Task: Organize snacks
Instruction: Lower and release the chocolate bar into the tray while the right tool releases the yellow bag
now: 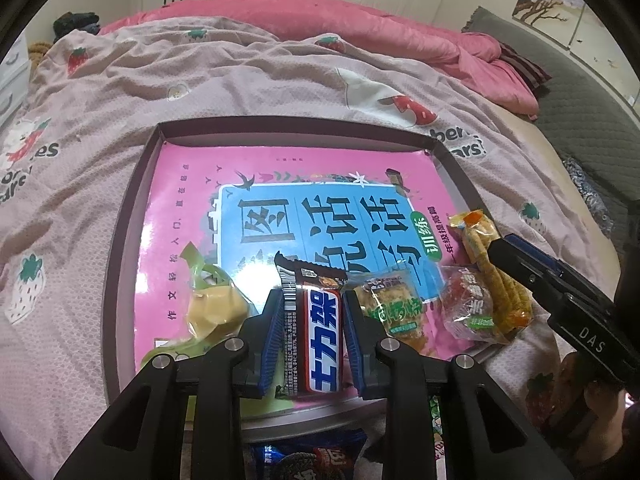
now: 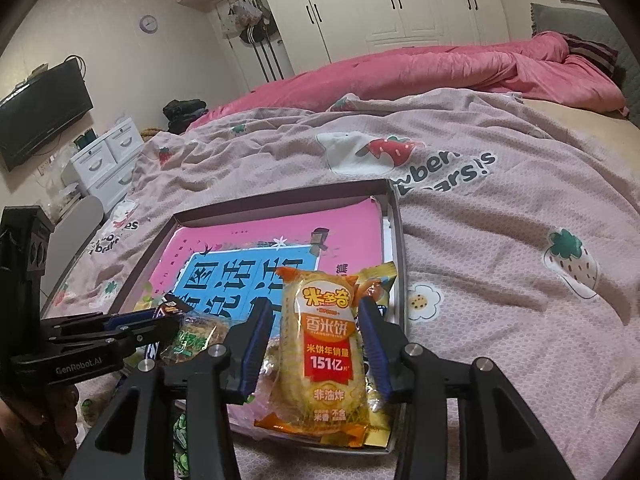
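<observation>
A shallow dark-rimmed tray (image 1: 280,126) lies on the bed with a pink and blue book (image 1: 224,184) as its floor. My left gripper (image 1: 313,296) is shut on a chocolate bar (image 1: 320,340) with a red, white and blue wrapper, at the tray's near edge. The right wrist view shows an orange and yellow rice cracker pack (image 2: 320,344) lying at the tray's right side. It sits between the fingers of my right gripper (image 2: 315,302), and a small gap shows beside the left pad, so that gripper is open.
A yellow snack in a green wrapper (image 1: 212,308), a green-labelled cracker pack (image 1: 392,308) and a red-filled pack (image 1: 468,304) lie along the tray's near side. A blue cookie pack (image 1: 308,456) lies on the strawberry-print sheet (image 1: 100,92) below the tray. A pink quilt (image 1: 360,20) is bunched behind.
</observation>
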`<control>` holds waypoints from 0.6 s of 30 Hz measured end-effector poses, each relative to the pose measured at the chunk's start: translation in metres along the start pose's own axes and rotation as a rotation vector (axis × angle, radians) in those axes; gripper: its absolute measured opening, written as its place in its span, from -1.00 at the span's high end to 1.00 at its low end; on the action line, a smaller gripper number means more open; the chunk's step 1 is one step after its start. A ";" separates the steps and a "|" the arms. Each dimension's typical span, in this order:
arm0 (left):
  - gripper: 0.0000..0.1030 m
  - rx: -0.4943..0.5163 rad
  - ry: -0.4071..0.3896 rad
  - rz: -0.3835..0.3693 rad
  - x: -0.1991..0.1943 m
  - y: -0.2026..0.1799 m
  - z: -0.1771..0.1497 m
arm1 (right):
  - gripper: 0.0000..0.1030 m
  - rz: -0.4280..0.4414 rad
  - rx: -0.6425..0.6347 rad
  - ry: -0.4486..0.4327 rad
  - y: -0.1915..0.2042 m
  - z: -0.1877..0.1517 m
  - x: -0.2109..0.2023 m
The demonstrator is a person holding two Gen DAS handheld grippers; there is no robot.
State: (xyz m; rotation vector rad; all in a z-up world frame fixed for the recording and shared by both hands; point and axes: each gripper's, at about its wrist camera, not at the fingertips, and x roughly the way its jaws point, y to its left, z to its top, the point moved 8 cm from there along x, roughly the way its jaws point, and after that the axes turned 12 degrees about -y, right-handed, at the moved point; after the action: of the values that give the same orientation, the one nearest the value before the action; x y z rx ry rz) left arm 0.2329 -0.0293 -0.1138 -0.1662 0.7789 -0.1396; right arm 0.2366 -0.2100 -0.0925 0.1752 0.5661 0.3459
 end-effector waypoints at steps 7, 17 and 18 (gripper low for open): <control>0.23 -0.015 -0.009 -0.003 -0.007 0.003 0.005 | 0.06 -0.013 -0.009 -0.013 0.000 0.002 -0.004; -0.04 -0.007 -0.049 -0.012 -0.023 -0.002 0.015 | 0.02 -0.036 -0.006 -0.041 -0.006 0.009 -0.013; -0.06 -0.005 -0.052 -0.013 -0.025 -0.002 0.015 | 0.01 -0.038 -0.007 -0.048 -0.006 0.010 -0.016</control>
State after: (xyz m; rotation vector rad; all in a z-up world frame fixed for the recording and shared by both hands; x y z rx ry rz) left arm 0.2262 -0.0255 -0.0856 -0.1793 0.7264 -0.1450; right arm 0.2317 -0.2221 -0.0777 0.1653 0.5196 0.3061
